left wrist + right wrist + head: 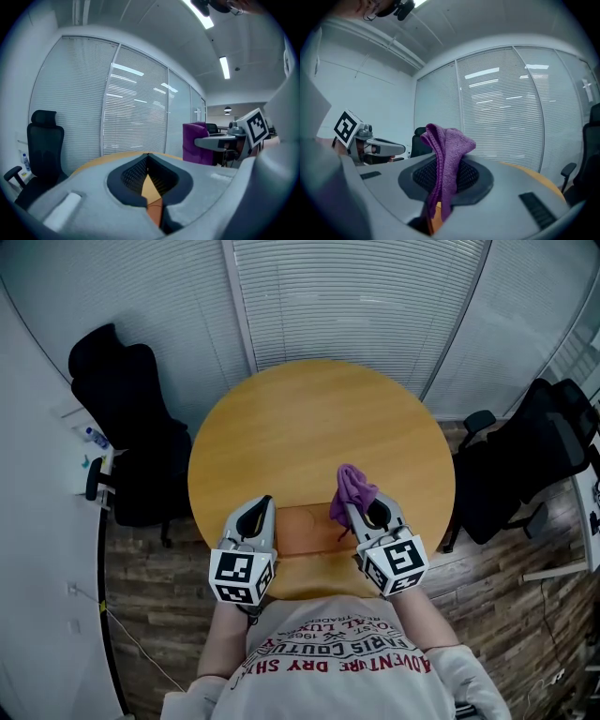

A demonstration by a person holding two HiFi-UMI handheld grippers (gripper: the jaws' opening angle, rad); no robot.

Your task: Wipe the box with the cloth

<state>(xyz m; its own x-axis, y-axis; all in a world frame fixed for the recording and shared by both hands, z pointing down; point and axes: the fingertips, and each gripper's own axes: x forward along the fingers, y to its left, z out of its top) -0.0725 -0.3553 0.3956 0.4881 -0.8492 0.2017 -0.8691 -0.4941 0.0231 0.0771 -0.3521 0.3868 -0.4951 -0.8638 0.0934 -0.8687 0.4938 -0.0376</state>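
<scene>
- A person at a round, smooth wooden bench (309, 418) holds a gripper in each hand. A flat, brown rectangular box (305, 531) lies at the bench's 6 o'clock edge, between the two grippers.
- The right gripper (349, 512) is clamped on a purple cloth (353, 488) of soft, nubbly weave. The cloth is bunched into a peak above the jaws and hangs down between the ribbed black pads.
- The left gripper (265, 502) is closed at its tips with nothing between them. Only a sliver of bench and box shows through the gap behind.
- Both ends of the box are covered by the grey gripper bodies. Whether either gripper touches it cannot be made out.
- Black office chairs stand at 9 o'clock (127, 418) and 3 o'clock (534, 446) of the bench. White slatted blinds (356, 296) lie at 12 o'clock.
</scene>
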